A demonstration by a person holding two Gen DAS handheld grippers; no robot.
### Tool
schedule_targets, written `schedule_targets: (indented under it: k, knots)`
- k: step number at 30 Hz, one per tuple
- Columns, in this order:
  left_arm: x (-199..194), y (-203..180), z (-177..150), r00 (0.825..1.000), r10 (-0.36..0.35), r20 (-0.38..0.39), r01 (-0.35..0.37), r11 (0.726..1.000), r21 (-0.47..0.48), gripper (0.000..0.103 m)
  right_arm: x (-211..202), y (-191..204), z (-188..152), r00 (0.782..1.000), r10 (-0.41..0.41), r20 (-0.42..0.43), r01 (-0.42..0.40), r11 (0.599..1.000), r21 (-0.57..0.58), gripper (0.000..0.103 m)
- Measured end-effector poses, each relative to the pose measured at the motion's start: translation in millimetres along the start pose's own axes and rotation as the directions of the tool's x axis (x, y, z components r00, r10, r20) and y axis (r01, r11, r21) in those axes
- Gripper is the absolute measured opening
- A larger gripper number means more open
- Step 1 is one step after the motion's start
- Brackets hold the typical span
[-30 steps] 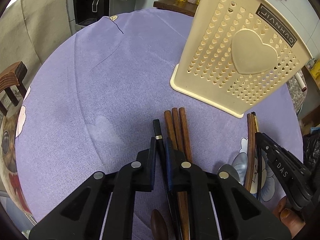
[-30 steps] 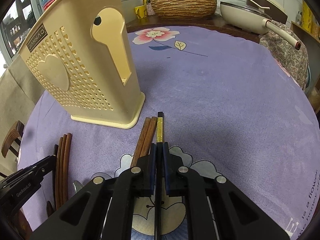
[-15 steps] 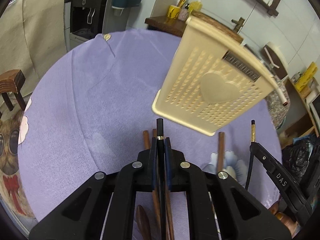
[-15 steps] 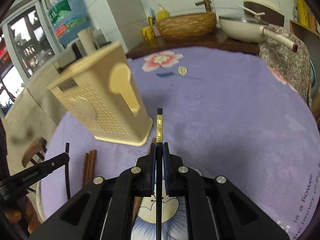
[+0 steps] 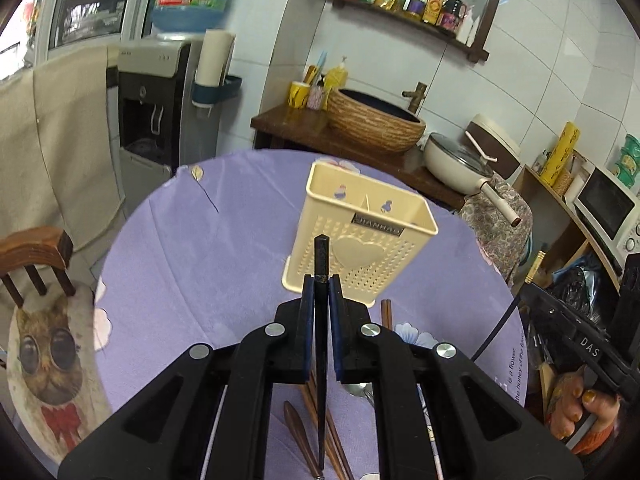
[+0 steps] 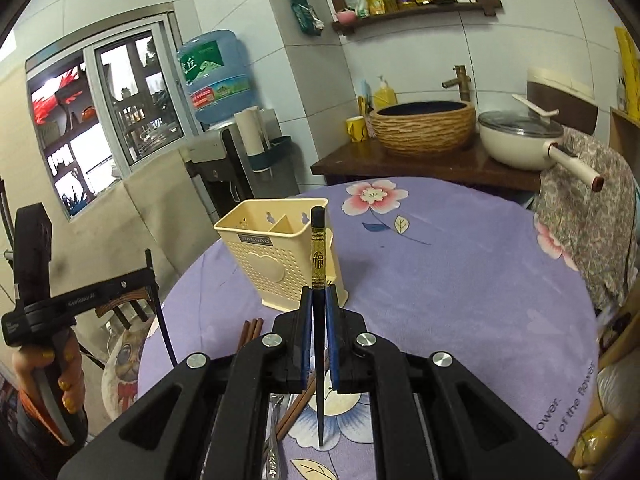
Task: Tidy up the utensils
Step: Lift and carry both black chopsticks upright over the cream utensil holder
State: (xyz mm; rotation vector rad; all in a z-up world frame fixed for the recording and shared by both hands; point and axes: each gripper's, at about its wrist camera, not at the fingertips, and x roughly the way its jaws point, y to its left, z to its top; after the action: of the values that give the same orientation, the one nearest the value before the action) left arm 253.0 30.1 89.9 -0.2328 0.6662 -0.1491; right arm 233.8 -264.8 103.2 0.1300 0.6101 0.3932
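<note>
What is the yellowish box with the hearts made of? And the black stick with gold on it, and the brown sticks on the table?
The box looks like moulded plastic: smooth, cream, punched with tidy little holes. The black chopstick seems lacquered or plastic; its glossy surface carries a gold printed band, so I can't tell which. The brown chopsticks look like wood, matte and reddish-brown.

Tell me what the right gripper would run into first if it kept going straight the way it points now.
Probably the cream utensil holder: the black chopstick clamped in the right gripper points at its near right corner. Depth is unclear, so the tip might pass just right of it and meet the purple tablecloth.
</note>
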Motion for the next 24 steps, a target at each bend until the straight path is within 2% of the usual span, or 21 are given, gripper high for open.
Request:
schedule_targets:
  k: [16, 24]
  knots:
    - [-28, -3, 26, 0.997, 0.019, 0.075, -0.023, 0.999, 0.045, 0.007, -3, 17, 17, 1.0, 0.013, 0.017, -0.012, 0.998, -0.054, 0.007]
    - [-41, -12, 71, 0.995, -0.001, 0.104, -0.004, 0.999, 0.053, 0.007, -8, 33, 49, 0.998, 0.046, 0.034, -0.044, 0.997, -0.064, 0.007]
